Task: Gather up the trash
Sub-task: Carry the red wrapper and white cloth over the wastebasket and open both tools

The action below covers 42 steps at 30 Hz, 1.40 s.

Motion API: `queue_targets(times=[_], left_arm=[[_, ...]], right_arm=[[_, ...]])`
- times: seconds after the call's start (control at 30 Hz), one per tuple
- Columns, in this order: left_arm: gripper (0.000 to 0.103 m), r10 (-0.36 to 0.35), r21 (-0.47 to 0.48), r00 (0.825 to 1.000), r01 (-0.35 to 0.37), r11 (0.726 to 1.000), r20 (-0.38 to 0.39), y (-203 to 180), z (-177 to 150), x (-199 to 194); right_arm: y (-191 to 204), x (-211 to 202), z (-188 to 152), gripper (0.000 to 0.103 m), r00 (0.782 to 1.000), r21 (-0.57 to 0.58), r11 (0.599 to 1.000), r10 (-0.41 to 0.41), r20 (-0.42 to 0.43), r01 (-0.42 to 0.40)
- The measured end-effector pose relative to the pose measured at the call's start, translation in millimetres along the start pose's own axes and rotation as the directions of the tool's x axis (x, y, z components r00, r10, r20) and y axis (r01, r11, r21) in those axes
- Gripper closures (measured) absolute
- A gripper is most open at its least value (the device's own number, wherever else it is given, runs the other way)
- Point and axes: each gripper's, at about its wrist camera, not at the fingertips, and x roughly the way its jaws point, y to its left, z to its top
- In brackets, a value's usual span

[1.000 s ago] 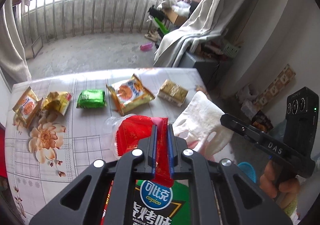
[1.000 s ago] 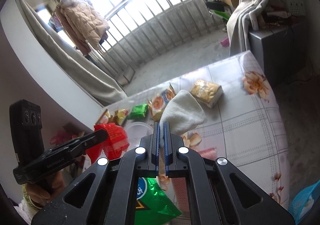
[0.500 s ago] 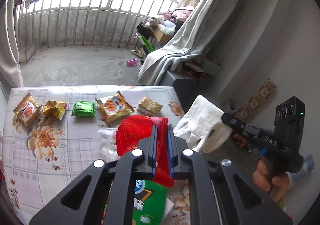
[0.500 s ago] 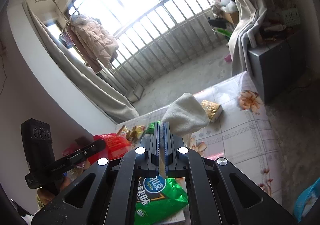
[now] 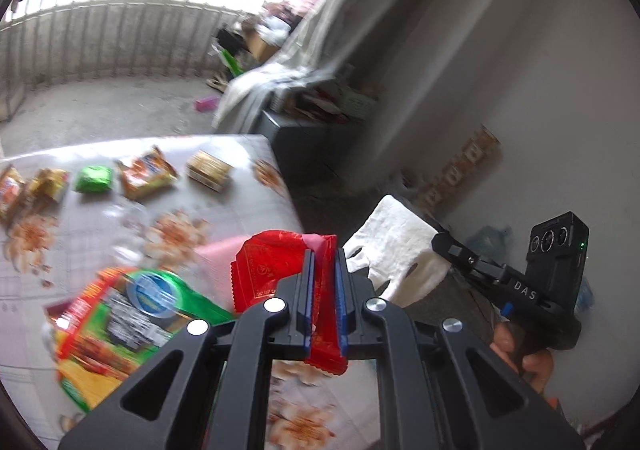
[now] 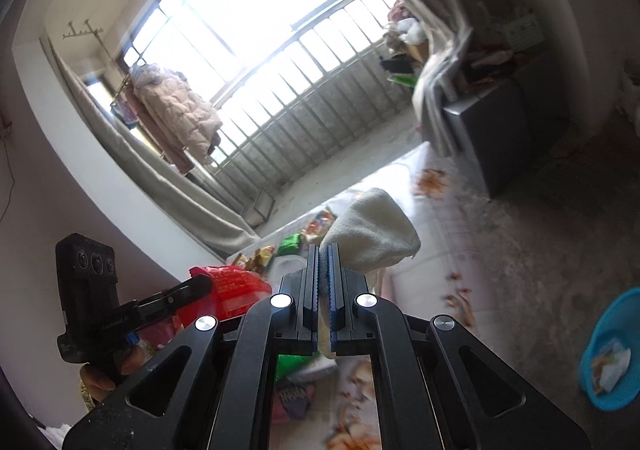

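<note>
Both grippers are loaded. Left gripper (image 5: 322, 250) has its jaws pinched together on a red foil wrapper (image 5: 272, 266), which sticks out ahead of the fingertips and hangs below the pads. Right gripper (image 6: 323, 246) is clamped on a white cloth (image 6: 372, 230) that bunches up in front of its tips (seen from the left wrist, it droops like a limp rag at about 3 o'clock).

Each tool hangs over the near edge of the floral-clothed table (image 5: 240, 185), where more packets lie: a green chip bag (image 5: 132, 314) at 8 o'clock, a small green packet (image 5: 95, 177), an orange snack packet (image 5: 146, 173) and a gold one (image 5: 209, 169) up toward 11 o'clock. A blue basin (image 6: 612, 350) sits on the floor at 4 o'clock in the right view, already holding some scraps; I judge it the likely drop point.

Risks from here: the foil is slick and only an edge is held, so a fast swing could let it slip out short of the basin. The cloth, loose and trailing, might drag across the table and sweep packets off.
</note>
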Motion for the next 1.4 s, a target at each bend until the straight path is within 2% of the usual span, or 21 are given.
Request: queue_targets(times=[0.13,0.3,0.57,0.87,1.03,1.07,1.1,1.13,1.17,1.2,1.23,1.3,1.4], left_arm=[[0.095,-0.046,0.031,0.997,0.048,0.998,-0.063,-36.1,-19.0,29.5],[0.094,-0.103,0.079,0.98,0.118,0.99,-0.173,-89.2,-39.1,80.2],[0.094,-0.153,0.149,0.919,0.22,0.964,-0.363,-181.6,-79.8,184.0],[0.093,-0.086,0.189,0.841,0.218,0.958,-0.534,-243.0,-133.2,317.5],[0.093,-0.057,0.205,0.811,0.214,0.955,-0.582,-264.0,-153.8,378.1],[0.092,-0.057,0.207,0.81,0.216,0.954,-0.584,-267.6,-156.7,388.2],[0.085,-0.049,0.215,0.807,0.215,0.953,-0.588,-270.4,-159.3,399.4],[0.077,-0.039,0.219,0.806,0.207,0.954,-0.59,-270.7,-160.4,406.6],[0.062,-0.019,0.221,0.81,0.182,0.958,-0.586,-269.6,-163.3,415.7],[0.057,-0.001,0.22,0.817,0.156,0.963,-0.577,-266.9,-162.7,420.1],[0.057,0.016,0.217,0.823,0.13,0.968,-0.567,-264.0,-162.0,422.3],[0.057,0.013,0.191,0.824,0.116,0.975,-0.566,-256.4,-159.6,420.8],[0.055,-0.004,0.195,0.836,0.132,0.972,-0.549,-251.5,-153.3,408.6]], right_arm=[[-36.0,-35.2,-17.1,0.1,0.998,0.061,0.997,-0.057,0.022,0.055],[-86.9,-77.5,-37.4,0.1,0.988,0.158,0.977,-0.151,0.044,0.143],[-166.7,-127.4,-75.4,0.1,0.956,0.324,0.911,-0.287,0.057,0.254],[-266.5,-133.9,-112.6,0.1,0.908,0.496,0.784,-0.419,-0.021,0.373],[-313.6,-133.5,-123.1,0.098,0.894,0.552,0.732,-0.444,-0.059,0.4],[-322.1,-131.1,-124.2,0.095,0.89,0.56,0.722,-0.452,-0.062,0.406],[-333.3,-128.2,-126.6,0.095,0.882,0.575,0.702,-0.466,-0.074,0.42],[-344.0,-127.3,-130.4,0.087,0.879,0.592,0.687,-0.469,-0.082,0.422],[-353.7,-124.5,-133.5,0.074,0.881,0.607,0.676,-0.466,-0.088,0.418],[-363.3,-122.3,-137.1,0.068,0.877,0.62,0.659,-0.47,-0.101,0.425],[-368.5,-121.3,-140.5,0.064,0.868,0.63,0.64,-0.482,-0.116,0.439],[-374.5,-123.0,-146.7,0.064,0.865,0.644,0.623,-0.486,-0.127,0.445],[-369.3,-130.3,-151.4,0.063,0.87,0.641,0.634,-0.481,-0.112,0.433]])
